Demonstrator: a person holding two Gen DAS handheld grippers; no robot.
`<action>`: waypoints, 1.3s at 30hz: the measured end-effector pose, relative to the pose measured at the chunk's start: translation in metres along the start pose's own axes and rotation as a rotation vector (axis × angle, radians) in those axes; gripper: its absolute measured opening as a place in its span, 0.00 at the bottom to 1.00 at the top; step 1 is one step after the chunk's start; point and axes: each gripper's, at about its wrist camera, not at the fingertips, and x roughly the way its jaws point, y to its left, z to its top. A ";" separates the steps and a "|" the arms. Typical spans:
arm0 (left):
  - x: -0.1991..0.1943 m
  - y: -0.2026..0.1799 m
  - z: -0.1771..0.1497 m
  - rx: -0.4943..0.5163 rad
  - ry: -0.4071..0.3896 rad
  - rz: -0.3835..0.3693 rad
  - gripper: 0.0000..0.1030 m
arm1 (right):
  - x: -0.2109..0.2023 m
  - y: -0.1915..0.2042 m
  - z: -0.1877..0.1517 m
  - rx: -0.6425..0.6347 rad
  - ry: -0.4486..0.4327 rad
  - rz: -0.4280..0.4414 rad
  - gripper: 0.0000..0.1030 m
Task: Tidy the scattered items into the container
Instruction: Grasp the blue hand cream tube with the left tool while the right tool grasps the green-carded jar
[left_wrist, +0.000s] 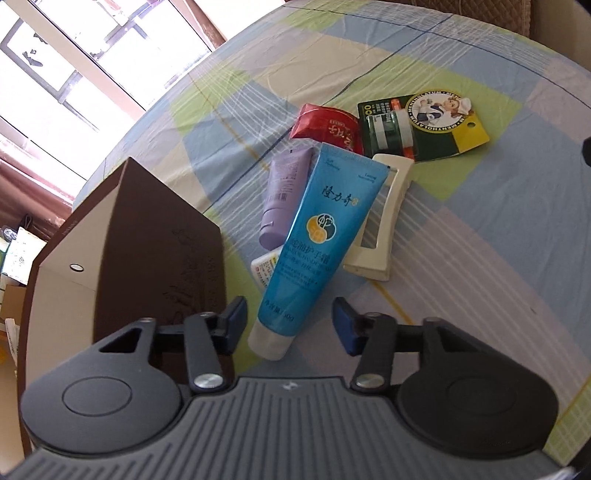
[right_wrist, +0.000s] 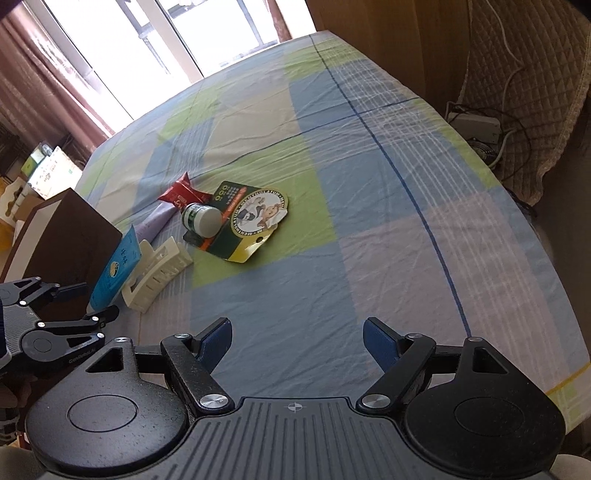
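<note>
- The left gripper (left_wrist: 290, 325) hangs low over the checked bedsheet (left_wrist: 461, 229), fingers spread wide on either side of the white cap end of a blue plastic hand-cream tube (left_wrist: 314, 236), gripping nothing.
- The brown cardboard box (left_wrist: 147, 236) stands just left of it.
- The right gripper (right_wrist: 297, 341) hovers wide open and empty, well short of the cream plastic hair claw (right_wrist: 159, 273).

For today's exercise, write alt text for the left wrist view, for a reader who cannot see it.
The open left gripper straddles the capped end of a blue tube on a checked bedsheet. Beyond lie a purple tube, cream hair clip, red packet and carded lip balm; a brown box stands left.
</note>
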 end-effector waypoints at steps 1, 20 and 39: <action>0.002 0.000 0.001 -0.009 -0.001 0.003 0.33 | 0.000 0.001 0.001 -0.009 -0.005 -0.001 0.81; -0.037 0.000 -0.042 -0.277 0.123 -0.070 0.25 | 0.108 0.099 0.079 -0.664 -0.009 0.109 0.53; -0.013 0.011 -0.033 -0.418 0.123 -0.250 0.33 | 0.083 0.065 0.025 -0.676 0.113 0.007 0.35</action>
